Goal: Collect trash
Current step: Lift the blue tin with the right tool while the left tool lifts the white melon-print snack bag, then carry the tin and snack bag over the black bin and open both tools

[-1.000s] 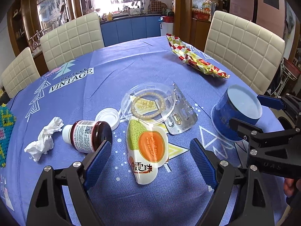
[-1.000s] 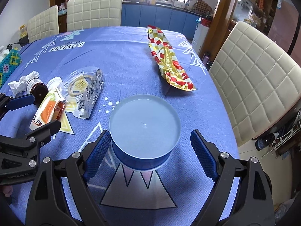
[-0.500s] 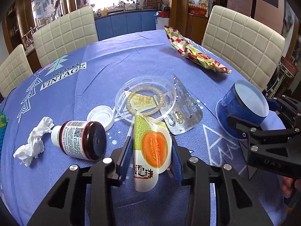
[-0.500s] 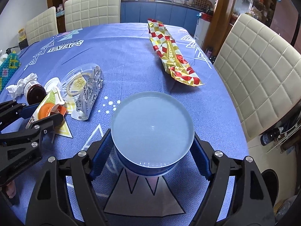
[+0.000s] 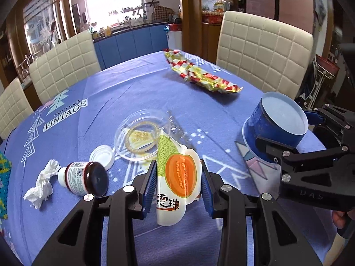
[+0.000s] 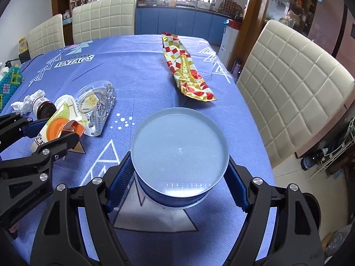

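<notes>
Both tongs are loaded! Left gripper (image 5: 177, 185) has its blue pads clamped on the melon-print wrapper (image 5: 175, 177), which tilts up off the blue tablecloth (image 5: 133, 88) near the tabletop's near edge. Right gripper (image 6: 177, 178) squeezes the upturned blue tub (image 6: 179, 153) from both sides, close to the right edge of the tabletop. On the cloth lie a clear plastic lid (image 5: 139, 137), a blister pack (image 6: 102, 113), a white cap (image 5: 102, 156), a dark bottle (image 5: 85, 178) on its side and a crumpled tissue (image 5: 42, 182) towards the left edge, and a red-and-gold wrapper (image 6: 186, 71) towards the far right
</notes>
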{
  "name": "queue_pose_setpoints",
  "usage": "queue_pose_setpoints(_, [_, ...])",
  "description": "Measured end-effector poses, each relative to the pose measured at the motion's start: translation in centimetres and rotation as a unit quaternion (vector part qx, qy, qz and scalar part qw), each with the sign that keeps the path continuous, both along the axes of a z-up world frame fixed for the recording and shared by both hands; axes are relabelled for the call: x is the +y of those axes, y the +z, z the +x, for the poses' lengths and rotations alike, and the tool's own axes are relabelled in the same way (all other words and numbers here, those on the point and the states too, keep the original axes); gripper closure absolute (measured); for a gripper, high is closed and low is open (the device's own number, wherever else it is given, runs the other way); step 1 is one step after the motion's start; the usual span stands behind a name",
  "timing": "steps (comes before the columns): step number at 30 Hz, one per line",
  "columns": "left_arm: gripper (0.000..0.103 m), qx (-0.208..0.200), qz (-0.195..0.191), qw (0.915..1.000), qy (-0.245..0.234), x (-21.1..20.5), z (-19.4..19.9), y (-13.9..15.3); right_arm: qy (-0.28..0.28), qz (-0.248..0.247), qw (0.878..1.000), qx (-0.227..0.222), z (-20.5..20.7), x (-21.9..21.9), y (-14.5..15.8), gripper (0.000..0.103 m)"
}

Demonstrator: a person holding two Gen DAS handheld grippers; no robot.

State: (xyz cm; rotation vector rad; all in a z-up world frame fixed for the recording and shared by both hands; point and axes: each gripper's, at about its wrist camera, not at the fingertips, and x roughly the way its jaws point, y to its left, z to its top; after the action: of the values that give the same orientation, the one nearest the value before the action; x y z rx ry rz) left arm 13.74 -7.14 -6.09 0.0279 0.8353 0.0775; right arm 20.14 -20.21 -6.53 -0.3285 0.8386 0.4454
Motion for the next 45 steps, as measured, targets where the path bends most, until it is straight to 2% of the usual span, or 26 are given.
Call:
queue_pose_setpoints(8, [0.068,-0.013,0.007,0.9989,-0.045,-4.0,0.7,0.9,-0.007,-0.022,0.999,-0.027,-1.5,-3.1,1.2,0.026])
queue_pose_setpoints(20, [0.068,-0.024,0.030,0.9907,-0.131,-11.9,2.3,1.8,-0.068,-0.033,0.996,-0.039,-1.3,-11.0,2.3,0.026])
queue_pose_setpoints(36, [0.068,-0.048,0.047,0.9697,-0.235,-22.7,4.8,3.0,-0.175,-0.046,0.982,-0.046,-1.6,-22.6,3.0,0.025])
queue_pose_setpoints(45, [0.068,-0.058,0.048,0.9564,-0.282,-27.9,5.7,3.6,-0.206,-0.049,0.976,-0.047,-1.6,-27.3,3.5,0.025])
